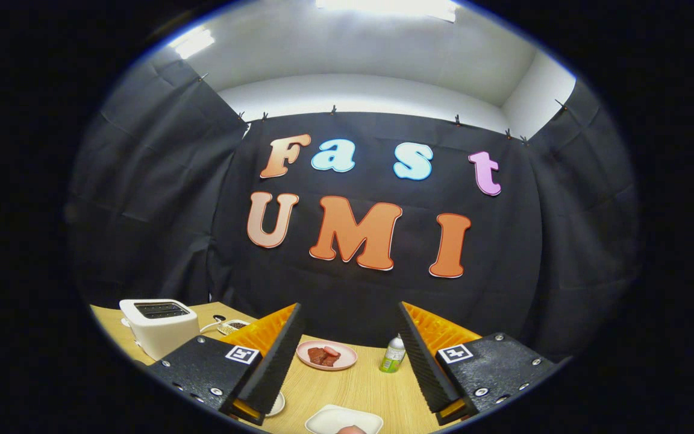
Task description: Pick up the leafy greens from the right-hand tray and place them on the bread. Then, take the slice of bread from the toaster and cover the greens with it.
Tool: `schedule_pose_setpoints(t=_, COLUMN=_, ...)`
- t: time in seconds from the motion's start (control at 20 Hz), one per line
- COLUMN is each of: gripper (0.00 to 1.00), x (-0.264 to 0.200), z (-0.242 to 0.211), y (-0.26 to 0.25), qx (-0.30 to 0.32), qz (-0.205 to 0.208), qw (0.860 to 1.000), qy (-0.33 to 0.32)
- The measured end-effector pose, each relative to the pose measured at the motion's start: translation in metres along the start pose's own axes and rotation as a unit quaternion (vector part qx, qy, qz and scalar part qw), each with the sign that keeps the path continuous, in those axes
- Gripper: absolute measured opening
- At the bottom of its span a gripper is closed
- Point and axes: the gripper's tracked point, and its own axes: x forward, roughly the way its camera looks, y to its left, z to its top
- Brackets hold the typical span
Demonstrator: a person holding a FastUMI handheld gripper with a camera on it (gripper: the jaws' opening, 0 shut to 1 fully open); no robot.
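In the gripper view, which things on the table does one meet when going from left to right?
Toaster → small dish of dark bits → pink plate with meat → green bottle. The open gripper has nothing between its fingers.

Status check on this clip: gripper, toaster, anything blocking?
Gripper open, holding nothing. Toaster beyond its left finger. Pink plate and green bottle ahead.

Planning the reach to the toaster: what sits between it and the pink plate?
In the gripper view, the hand-held gripper's left finger crosses between toaster and pink plate.
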Motion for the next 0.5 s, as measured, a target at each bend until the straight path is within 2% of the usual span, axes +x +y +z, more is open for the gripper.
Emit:
schedule_pose_setpoints(t=0.25, gripper=0.95, x=-0.003, z=-0.002, y=-0.002, qx=0.040, qz=0.003, qw=0.999, qy=-0.023)
schedule_pose_setpoints(t=0.5, gripper=0.95, x=-0.006, z=-0.005, y=-0.010, qx=0.029, qz=-0.019, qw=0.999, qy=-0.037)
